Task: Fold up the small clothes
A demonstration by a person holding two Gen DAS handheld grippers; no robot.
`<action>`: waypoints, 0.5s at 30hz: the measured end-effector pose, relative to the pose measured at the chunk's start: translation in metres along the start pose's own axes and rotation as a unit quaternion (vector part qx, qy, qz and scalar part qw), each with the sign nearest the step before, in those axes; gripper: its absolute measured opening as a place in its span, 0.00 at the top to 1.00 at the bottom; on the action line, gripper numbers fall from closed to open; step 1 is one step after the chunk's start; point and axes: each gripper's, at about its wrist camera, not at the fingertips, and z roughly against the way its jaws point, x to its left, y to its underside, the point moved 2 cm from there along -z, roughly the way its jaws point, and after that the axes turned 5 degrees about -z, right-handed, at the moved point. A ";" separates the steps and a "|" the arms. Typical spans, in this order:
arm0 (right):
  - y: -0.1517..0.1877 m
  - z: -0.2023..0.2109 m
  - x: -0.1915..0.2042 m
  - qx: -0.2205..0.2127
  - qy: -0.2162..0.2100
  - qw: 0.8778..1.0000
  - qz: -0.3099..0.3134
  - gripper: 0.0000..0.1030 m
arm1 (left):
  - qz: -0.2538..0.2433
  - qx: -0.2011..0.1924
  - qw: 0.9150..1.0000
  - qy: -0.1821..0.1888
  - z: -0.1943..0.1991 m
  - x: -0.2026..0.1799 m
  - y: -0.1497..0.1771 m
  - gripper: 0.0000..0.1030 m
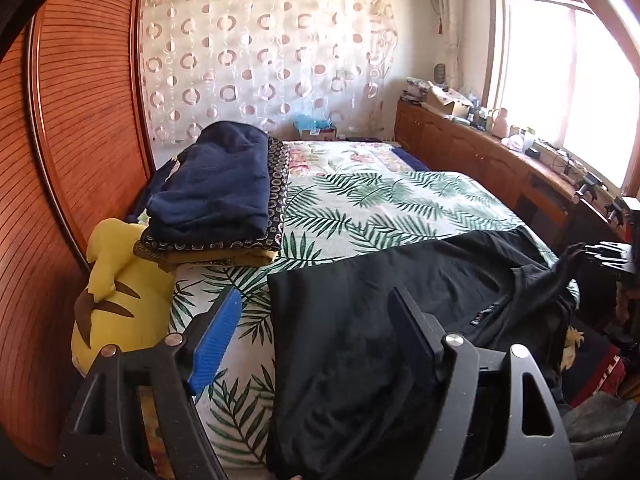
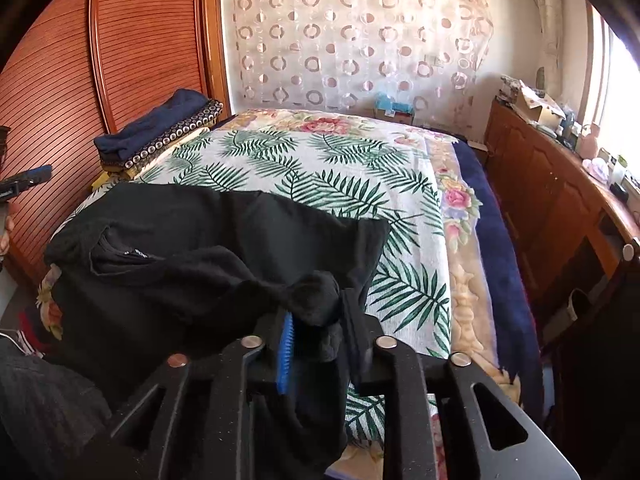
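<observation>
Black cotton T-shirt [image 1: 360, 320] on leaf-print bedspread [image 1: 360, 200], mid-fold.
Right gripper [image 2: 320, 332] pinching sleeve at six o'clock; left gripper [image 1: 316, 332] wide, empty; best carried flat toward nine o'clock.

Sunlit window [image 1: 568, 80], wooden cabinets [image 1: 472, 152], ring-patterned curtain [image 1: 260, 52], slatted wardrobe [image 1: 72, 128].

shirt [image 2: 192, 248] on bed [image 2: 320, 168] near edge | clothes stack [image 1: 216, 196] far-left by headboard [image 1: 80, 120]

A home bedroom. A bed [image 2: 400, 216] with a palm-leaf cover fills the room, beside a slatted wooden wardrobe [image 1: 80, 128]. A sheer curtain with circles [image 2: 352, 40] hangs on the far wall. A low wooden cabinet [image 1: 472, 152], cluttered on top, runs under a bright window [image 1: 568, 80].
</observation>
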 end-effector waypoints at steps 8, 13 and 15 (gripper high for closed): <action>-0.007 0.009 -0.011 -0.006 0.007 1.000 0.009 0.51 | 0.008 0.021 1.000 0.002 -0.037 0.006 -0.006 0.26; -0.018 0.015 -0.016 -0.028 0.011 0.999 0.012 0.51 | 0.012 0.033 0.999 0.000 -0.059 0.012 -0.011 0.26; -0.025 0.017 -0.018 -0.045 0.014 0.999 0.008 0.49 | 0.013 0.041 0.999 0.000 -0.071 0.015 -0.014 0.26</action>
